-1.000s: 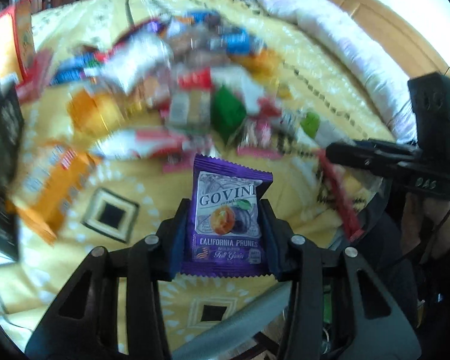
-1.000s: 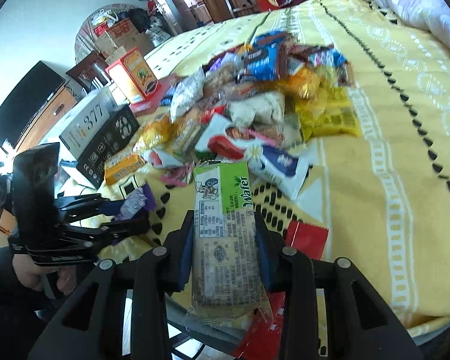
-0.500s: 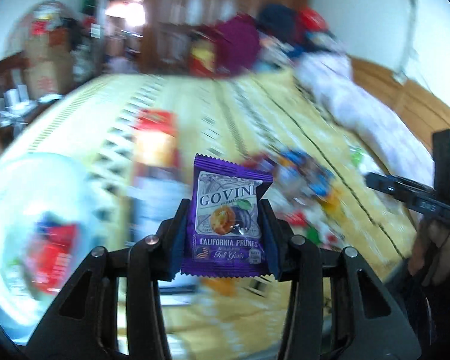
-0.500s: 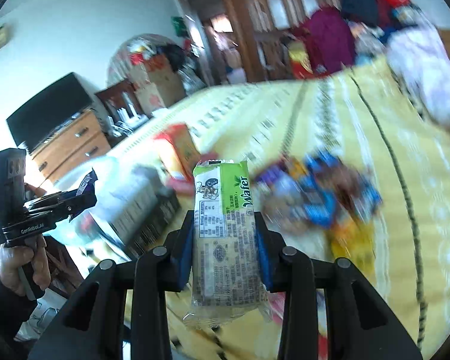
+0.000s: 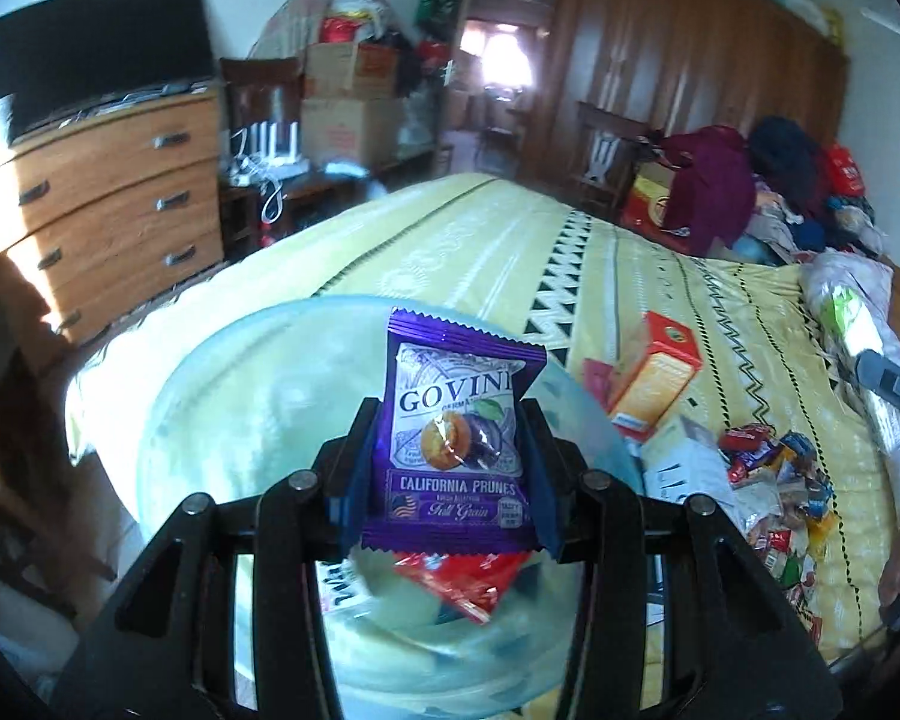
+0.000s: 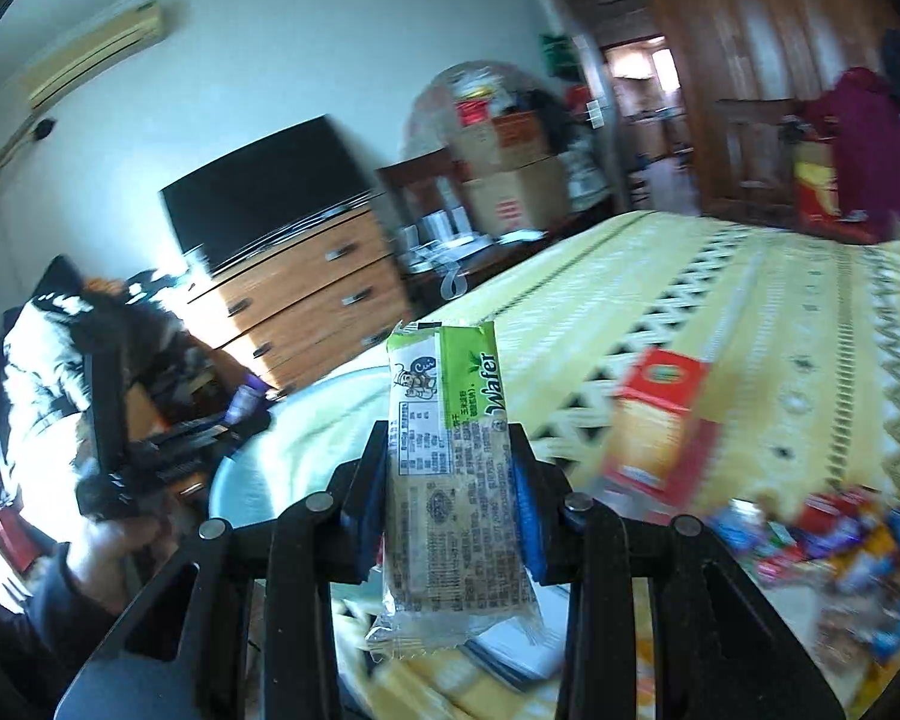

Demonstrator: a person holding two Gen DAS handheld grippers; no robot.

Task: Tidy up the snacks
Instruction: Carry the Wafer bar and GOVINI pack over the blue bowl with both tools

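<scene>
Now both of my grippers carry a snack toward the bowl.

My left gripper [image 5: 453, 468] is clamped on the prune packet [image 5: 457, 438], right above the pale bowl [image 5: 222, 396], where a red packet [image 5: 468, 582] lies below my jaws. My right gripper [image 6: 450, 498] pinches the wafer pack [image 6: 450, 480]; the loose snack pile [image 5: 774, 492] off to my right remains unsorted.
</scene>
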